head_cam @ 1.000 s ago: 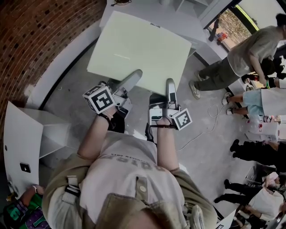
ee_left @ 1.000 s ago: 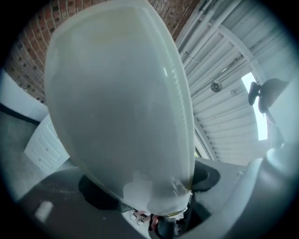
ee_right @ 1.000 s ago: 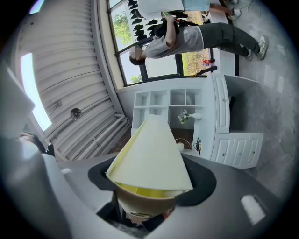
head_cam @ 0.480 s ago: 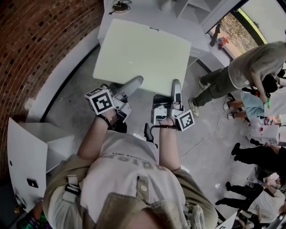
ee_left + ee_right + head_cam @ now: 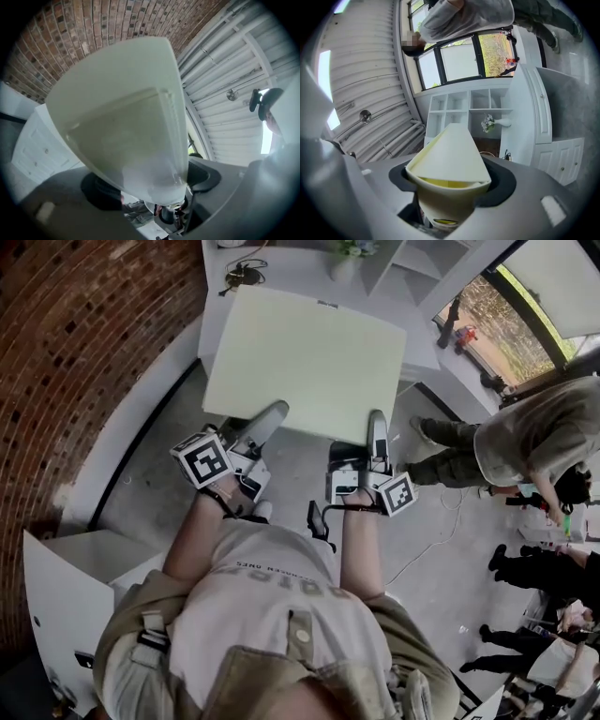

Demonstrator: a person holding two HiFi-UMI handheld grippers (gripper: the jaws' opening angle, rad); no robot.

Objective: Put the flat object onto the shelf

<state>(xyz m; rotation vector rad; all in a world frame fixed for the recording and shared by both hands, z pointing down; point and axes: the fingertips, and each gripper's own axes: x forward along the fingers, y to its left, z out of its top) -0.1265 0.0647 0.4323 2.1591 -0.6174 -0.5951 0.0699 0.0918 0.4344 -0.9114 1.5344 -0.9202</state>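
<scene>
A large flat pale-green board is carried level in front of me, its far edge over a white counter. My left gripper is shut on the board's near edge at the left. My right gripper is shut on the same edge at the right. In the left gripper view the board fills most of the picture and runs down between the jaws. In the right gripper view the board's edge sits between the jaws. Beyond it stands a white shelf unit with open compartments.
A curved brick wall runs along the left. A white open cabinet stands at the lower left. A person bends over at the right, with others behind. A cable lies on the grey floor. A vase with flowers sits in the shelf.
The board and both grippers have moved forward toward the white counter and shelf. The white cabinet at the lower left has slid back, and the bending person sits lower at the right.
</scene>
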